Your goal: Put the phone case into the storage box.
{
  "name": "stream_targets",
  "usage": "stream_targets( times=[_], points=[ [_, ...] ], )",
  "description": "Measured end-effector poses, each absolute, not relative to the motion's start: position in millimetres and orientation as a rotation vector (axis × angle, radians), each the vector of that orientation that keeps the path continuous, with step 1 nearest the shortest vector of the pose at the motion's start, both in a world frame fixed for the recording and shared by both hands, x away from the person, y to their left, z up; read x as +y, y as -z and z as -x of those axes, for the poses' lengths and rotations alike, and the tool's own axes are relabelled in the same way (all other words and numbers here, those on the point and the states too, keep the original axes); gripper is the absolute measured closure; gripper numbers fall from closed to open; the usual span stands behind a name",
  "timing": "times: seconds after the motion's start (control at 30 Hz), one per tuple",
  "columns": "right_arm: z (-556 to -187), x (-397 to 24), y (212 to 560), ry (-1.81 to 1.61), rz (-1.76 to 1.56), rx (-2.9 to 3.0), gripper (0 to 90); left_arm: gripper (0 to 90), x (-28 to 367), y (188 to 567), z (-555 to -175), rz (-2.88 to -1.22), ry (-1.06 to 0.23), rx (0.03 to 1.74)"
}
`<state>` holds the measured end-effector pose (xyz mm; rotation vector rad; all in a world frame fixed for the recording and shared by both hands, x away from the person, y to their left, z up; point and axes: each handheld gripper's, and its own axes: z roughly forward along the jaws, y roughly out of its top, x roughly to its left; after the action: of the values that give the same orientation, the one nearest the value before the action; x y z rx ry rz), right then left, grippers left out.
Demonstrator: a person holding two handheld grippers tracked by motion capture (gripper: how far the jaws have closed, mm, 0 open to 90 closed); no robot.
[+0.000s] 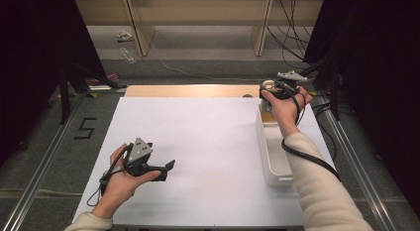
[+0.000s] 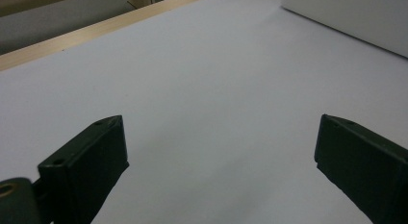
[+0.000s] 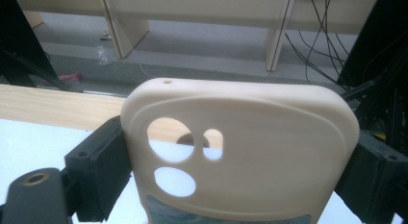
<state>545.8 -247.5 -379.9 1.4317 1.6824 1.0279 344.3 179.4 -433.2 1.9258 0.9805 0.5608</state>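
Observation:
My right gripper (image 1: 275, 90) is held above the far right corner of the white table (image 1: 198, 142), over the far end of a white bin (image 1: 261, 142). Its jaws are shut on the two sides of a cream phone case (image 3: 269, 137) with round camera holes, which stands upright between them. The case (image 1: 268, 85) shows as a pale rim beside the hand. My left gripper (image 1: 167, 170) rests low over the near left part of the table. Its two black jaws stand wide apart with nothing between them (image 2: 221, 123), pointing toward the bin (image 2: 356, 17).
A bare wooden strip (image 1: 188, 90) runs along the table's far edge. Beyond it stand pale shelf legs (image 1: 138, 32) and loose cables (image 1: 289, 37) on the floor. Black curtains close both sides. A "5" (image 1: 85, 128) is marked on the floor at the left.

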Motion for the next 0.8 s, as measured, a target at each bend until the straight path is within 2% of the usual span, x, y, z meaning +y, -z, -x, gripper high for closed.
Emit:
stream_targets(
  times=[0.8],
  points=[
    [-547.9,-249.9,390.2,-1.008,-1.485,1.712,12.1,4.4,178.8,433.9,-344.5,-1.926,-0.558,0.98]
  ],
)
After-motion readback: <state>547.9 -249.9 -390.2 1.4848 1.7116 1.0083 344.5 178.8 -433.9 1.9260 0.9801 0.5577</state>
